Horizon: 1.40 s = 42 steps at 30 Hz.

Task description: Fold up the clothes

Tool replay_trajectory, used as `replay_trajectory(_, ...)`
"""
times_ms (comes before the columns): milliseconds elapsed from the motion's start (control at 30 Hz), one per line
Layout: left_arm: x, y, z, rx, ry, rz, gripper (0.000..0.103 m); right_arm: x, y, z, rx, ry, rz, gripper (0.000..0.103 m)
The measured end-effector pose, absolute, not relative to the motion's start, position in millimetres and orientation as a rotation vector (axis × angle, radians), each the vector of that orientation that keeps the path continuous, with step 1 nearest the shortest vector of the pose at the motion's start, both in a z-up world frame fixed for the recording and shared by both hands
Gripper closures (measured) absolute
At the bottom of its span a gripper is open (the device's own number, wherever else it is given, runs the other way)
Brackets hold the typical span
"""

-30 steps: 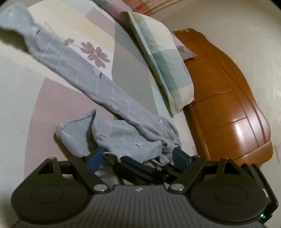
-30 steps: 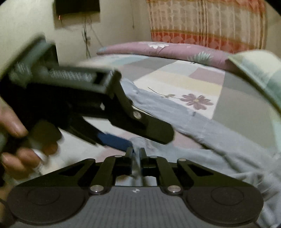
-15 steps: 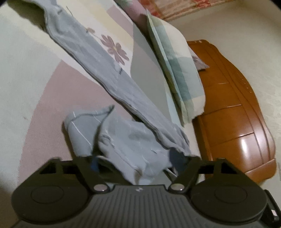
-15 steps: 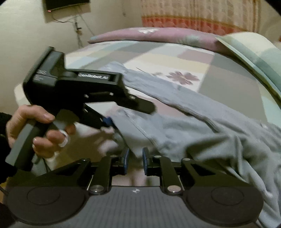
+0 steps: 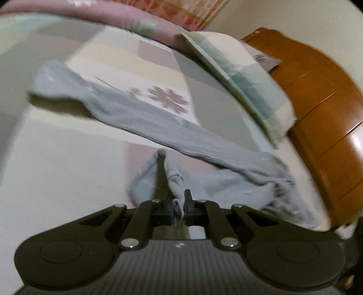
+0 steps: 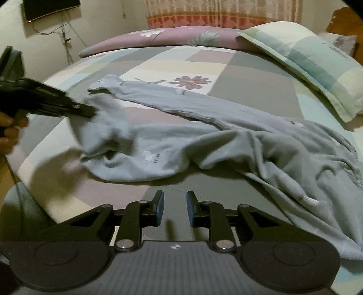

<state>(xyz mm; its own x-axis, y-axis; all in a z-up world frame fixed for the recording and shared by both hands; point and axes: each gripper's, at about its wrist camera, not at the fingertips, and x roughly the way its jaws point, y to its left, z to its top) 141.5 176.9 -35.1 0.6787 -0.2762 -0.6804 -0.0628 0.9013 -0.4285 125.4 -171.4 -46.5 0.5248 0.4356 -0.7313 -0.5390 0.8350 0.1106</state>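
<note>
- The left gripper is clamped tight on a pinch of the grey garment; the cloth bunches up just ahead of its fingers.
- Seen from the right side, that left gripper has one end of the garment raised off the bed, with a hand wrapped round its handle.
- The right gripper is empty, its jaws opening with a modest gap and only bedspread showing between the blue pads.
- The garment lies just ahead of the right gripper, spread across the bed, one long narrow part running away towards the far left and a rumpled heap off to its right.
- Beyond the garment and to the right of both grippers sits a checked pillow, with a pink floral one further back.
- A wooden headboard stands to the right of the left gripper, behind the checked pillow.
- Curtains hang on the far wall.
</note>
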Motion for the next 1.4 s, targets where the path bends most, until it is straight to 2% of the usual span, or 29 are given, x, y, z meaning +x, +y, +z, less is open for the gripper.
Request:
replay_trajectory(300,130,257,-32,-0.334,0.905,0.084,0.098,123,-184,-47,-0.098,0.841,0.526,0.076)
replay_trajectory(1233,178,343,-35,-0.233,0.964,0.388,0.097,127,-202,-50,-0.06,0.865,0.463,0.075)
replay_trajectory(1267,179,346,-36,-0.238,0.971,0.379,0.096,127,-202,-51,-0.061,0.867,0.462,0.075)
replay_trajectory(1300,179,347,-38,-0.247,0.982,0.366,0.089,128,-201,-51,-0.062,0.869,0.462,0.075)
replay_trajectory(1400,175,352,-39,-0.267,0.97,0.366,0.084,128,-199,-52,-0.067,0.875,0.466,0.074)
